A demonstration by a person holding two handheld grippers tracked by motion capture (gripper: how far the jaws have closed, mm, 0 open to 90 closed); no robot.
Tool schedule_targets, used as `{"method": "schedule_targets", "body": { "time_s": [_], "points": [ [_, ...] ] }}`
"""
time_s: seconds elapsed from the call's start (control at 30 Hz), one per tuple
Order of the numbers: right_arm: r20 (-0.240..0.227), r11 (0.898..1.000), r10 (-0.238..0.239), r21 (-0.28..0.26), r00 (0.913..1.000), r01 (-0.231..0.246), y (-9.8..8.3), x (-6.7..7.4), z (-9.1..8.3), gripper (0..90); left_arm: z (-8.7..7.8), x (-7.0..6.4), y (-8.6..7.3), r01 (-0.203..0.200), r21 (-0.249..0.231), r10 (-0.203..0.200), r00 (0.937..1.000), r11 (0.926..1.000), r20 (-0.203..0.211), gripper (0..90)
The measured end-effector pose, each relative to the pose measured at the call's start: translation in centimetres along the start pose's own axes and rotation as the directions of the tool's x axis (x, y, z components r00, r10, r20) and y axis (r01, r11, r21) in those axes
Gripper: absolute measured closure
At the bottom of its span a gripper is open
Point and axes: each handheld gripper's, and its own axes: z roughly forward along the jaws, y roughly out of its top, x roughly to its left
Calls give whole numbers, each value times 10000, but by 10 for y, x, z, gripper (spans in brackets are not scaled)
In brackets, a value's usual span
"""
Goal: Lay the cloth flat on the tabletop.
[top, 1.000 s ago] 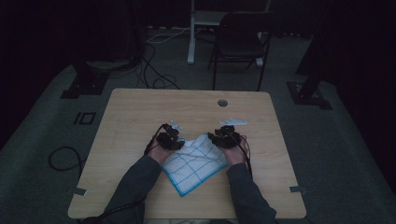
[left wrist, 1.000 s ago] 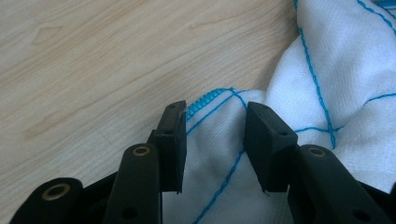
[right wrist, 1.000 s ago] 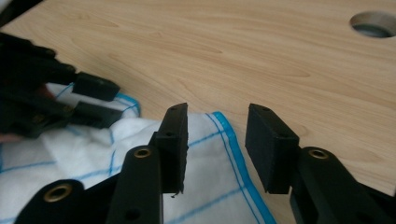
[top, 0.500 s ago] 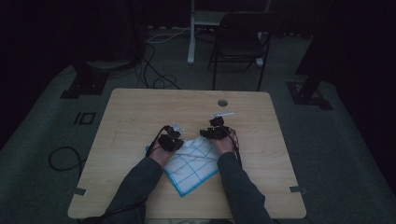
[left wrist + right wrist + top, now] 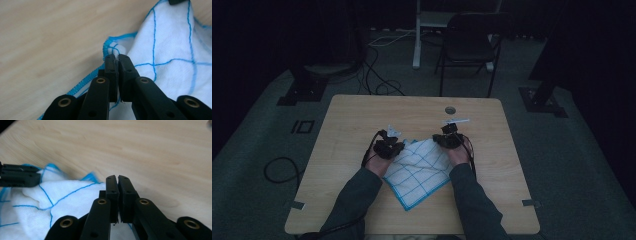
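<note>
A white cloth [image 5: 417, 170] with a blue grid and blue hem lies rumpled on the wooden table [image 5: 357, 115], near its front edge. My left gripper [image 5: 389, 145] is at the cloth's far left corner. In the left gripper view it [image 5: 116, 58] is shut on that hemmed corner, and the cloth [image 5: 170, 45] spreads to the right. My right gripper [image 5: 449, 137] is at the cloth's far right corner. Its jaws [image 5: 117, 178] are shut with the cloth [image 5: 62, 202] running under them, so the pinched edge is hidden. The left gripper [image 5: 20, 175] shows at the left of that view.
A round cable hole [image 5: 450, 109] is set in the table near its far edge. Beyond the table stand a dark chair [image 5: 469, 45] and stand bases, with cables [image 5: 377, 75] on the floor. Bare tabletop lies to the left, right and far side of the cloth.
My right gripper has moved left and slightly away from me, drawing the cloth's right corner inward and bunching it. The left gripper has stayed nearly still.
</note>
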Motion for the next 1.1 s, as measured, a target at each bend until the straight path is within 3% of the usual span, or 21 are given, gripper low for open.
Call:
{"method": "schedule_targets", "body": {
  "time_s": [0.03, 0.13, 0.2, 0.33, 0.47, 0.6, 0.73, 0.9, 1.0, 1.1],
  "points": [
    [-15, 9996, -154, -253, 9999, 154, 1, 1, -5, 881, -9, -4, 4, -8, -399, 2, 9999, 9992, -160, 874],
    [54, 9941, -610, -900, 9981, 613, 1, 7, -21, 877, -22, -12, 6, -131, -903, 101, 9994, 9958, -336, 874],
    [30, 9915, -705, -1095, 9975, 704, -2, 9, -29, 875, -27, -19, 3, -94, -995, 82, 9999, 9950, -123, 873],
    [119, 9950, -738, -667, 9972, 744, -22, 12, -35, 871, -24, -32, -13, -215, -545, 230, 9994, 9983, 274, 872],
    [352, 9966, -824, -35, 9960, 825, -48, 14, -33, 867, -11, -48, -35, -334, 278, 313, 9970, 9991, 711, 869],
    [487, 9914, -1133, 710, 9924, 1098, -62, 16, -31, 812, -4, -57, -49, -477, 624, 420, 9951, 9969, 895, 865],
    [588, 9937, -1121, 10, 9920, 1122, -54, 17, -37, 723, -4, -61, -54, -545, 721, 482, 9951, 9959, 867, 861],
    [559, 9823, -1727, -644, 9834, 1762, -35, 35, -36, 685, -8, -63, -57, -578, 657, 518, 9947, 9962, 887, 845],
    [236, 9767, -2019, -692, 9791, 2031, -29, 45, -31, 713, -14, -64, -59, -414, 492, 364, 9944, 9979, 988, 807],
    [-96, 9698, -2426, -292, 9701, 2423, -27, 52, -18, 827, -23, -64, -62, -359, 248, 330, 9938, 9990, 1063, 772]
  ]
}}
